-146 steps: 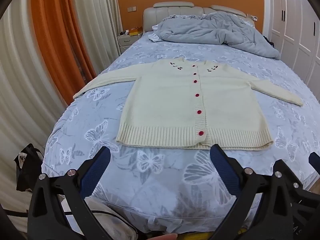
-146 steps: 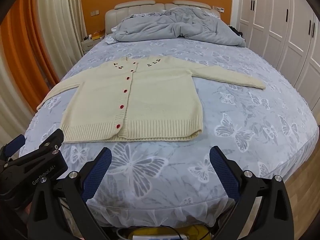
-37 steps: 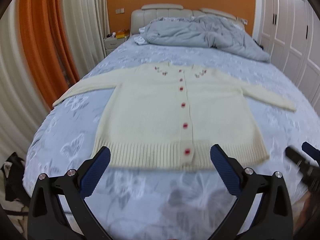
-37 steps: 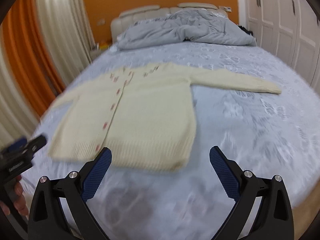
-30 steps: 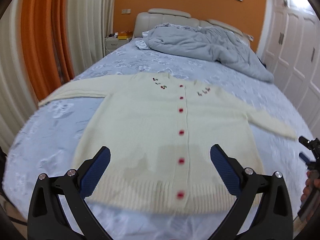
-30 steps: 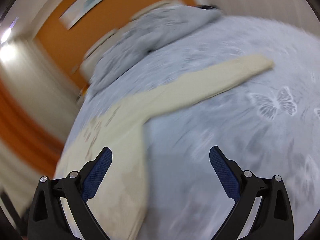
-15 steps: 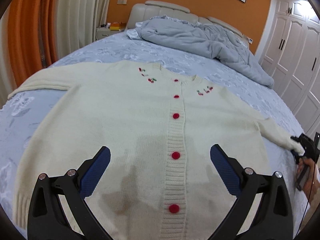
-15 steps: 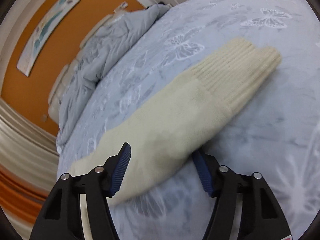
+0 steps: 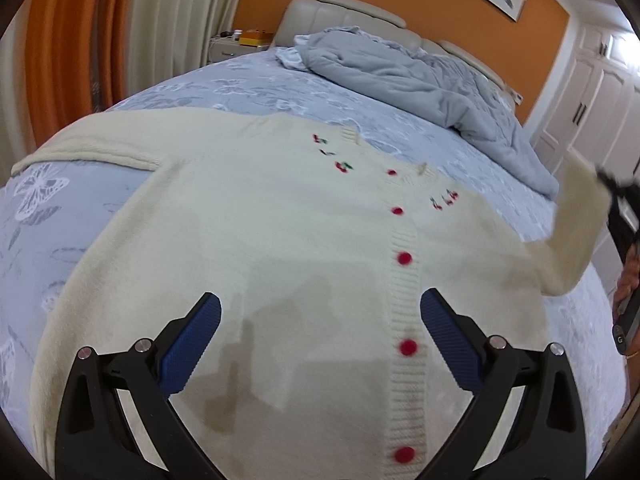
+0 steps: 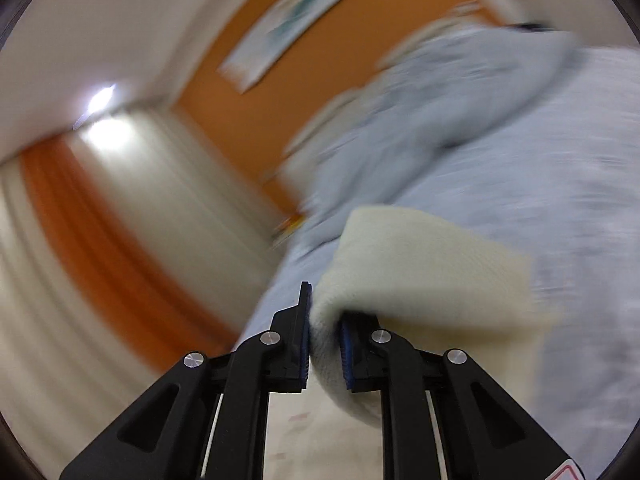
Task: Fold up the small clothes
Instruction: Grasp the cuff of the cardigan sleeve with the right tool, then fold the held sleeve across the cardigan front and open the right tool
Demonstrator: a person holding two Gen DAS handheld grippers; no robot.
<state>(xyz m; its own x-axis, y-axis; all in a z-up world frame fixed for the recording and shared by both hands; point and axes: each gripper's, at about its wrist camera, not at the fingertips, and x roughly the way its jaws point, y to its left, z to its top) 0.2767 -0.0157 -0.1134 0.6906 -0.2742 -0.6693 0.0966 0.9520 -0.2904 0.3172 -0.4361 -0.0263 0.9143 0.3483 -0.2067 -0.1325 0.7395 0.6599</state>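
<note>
Cream cardigan (image 9: 280, 248) lies flat on bed (image 9: 248, 80), buttons up. Right claw (image 10: 324, 344) pinches sleeve (image 10: 420, 264), lifted off bed, likely to fold it over body. Left claw (image 9: 320, 344) wide open above hem, holding nothing.

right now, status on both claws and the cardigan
Right claw shut on sleeve, lifted off bed. Left claw open above cardigan. Nothing in the way.
</note>
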